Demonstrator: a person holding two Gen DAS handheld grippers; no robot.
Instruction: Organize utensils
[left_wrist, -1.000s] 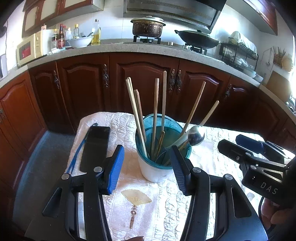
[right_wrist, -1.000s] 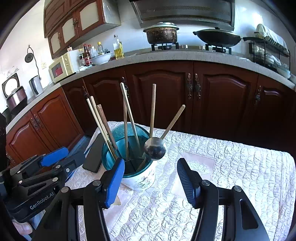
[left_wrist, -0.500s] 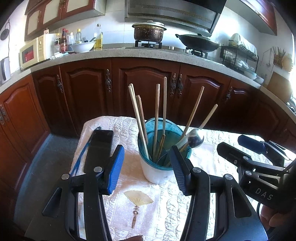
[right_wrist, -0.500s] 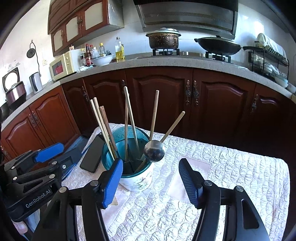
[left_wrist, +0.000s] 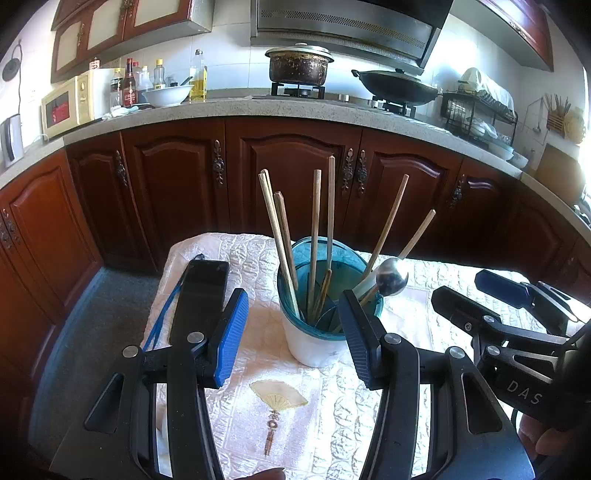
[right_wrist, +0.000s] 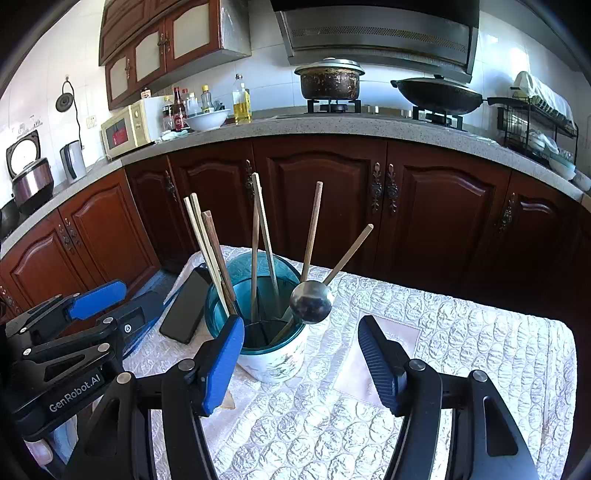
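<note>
Plainly, both tools are released and grip nothing: the left gripper (left_wrist: 291, 332) stands spread just before the utensil holder (left_wrist: 317, 332), its right finger covering part of the holder's rim, and the right gripper (right_wrist: 301, 362) is spread beside the same holder on the quilted tablecloth (right_wrist: 461, 339). Several chopsticks (left_wrist: 314, 236) and a metal ladle (right_wrist: 310, 302) stand in the holder, their lower ends lost inside its teal liner. A black phone (left_wrist: 199, 295) lies flat left of the holder, its near end hidden behind the left gripper's finger.
</note>
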